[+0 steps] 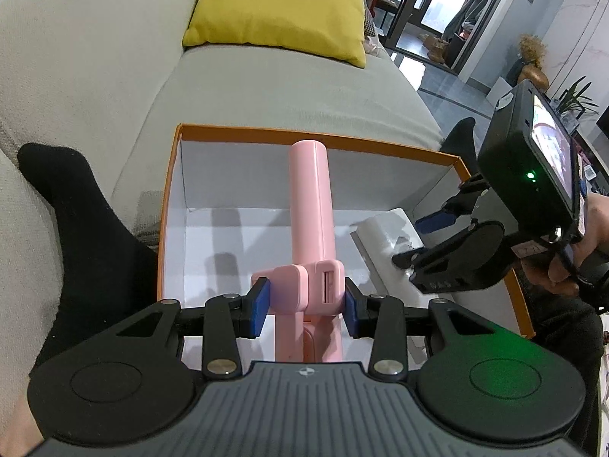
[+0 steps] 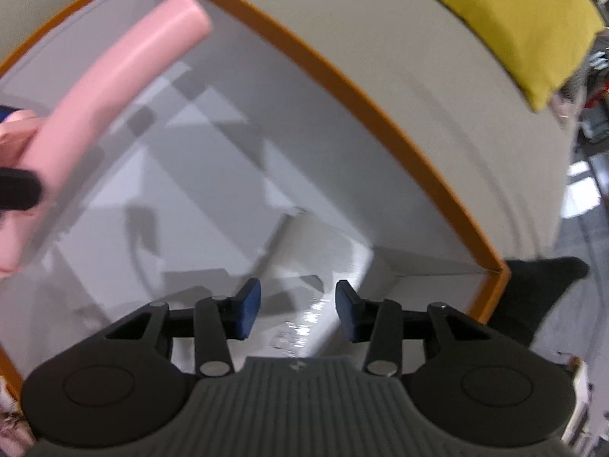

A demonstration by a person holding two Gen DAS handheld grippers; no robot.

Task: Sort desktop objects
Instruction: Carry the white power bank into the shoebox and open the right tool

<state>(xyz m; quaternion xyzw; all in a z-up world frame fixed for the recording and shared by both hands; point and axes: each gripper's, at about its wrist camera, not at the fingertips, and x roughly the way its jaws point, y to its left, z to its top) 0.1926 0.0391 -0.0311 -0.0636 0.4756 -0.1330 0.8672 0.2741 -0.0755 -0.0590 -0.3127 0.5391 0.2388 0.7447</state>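
A pink folding stick with a hinged clamp (image 1: 310, 198) juts forward from my left gripper (image 1: 304, 304), which is shut on the clamp block, both blue pads pressing its sides. It hangs over an orange-rimmed white box (image 1: 304, 135) on the sofa. A white glossy packet (image 1: 384, 236) lies in the box's right part, and my right gripper (image 1: 418, 238) hovers over it. The right wrist view is blurred. In it my right gripper (image 2: 297, 304) has its pads apart, the packet (image 2: 323, 285) lying below and between them without pressing contact. The pink stick (image 2: 125, 68) crosses the upper left.
The box (image 2: 342, 80) rests on a grey sofa seat (image 1: 266, 87) with a yellow cushion (image 1: 278, 7) behind it. A black-socked foot (image 1: 76, 209) lies left of the box and another (image 2: 540, 285) at its right corner. A hand (image 1: 563, 262) holds the right gripper.
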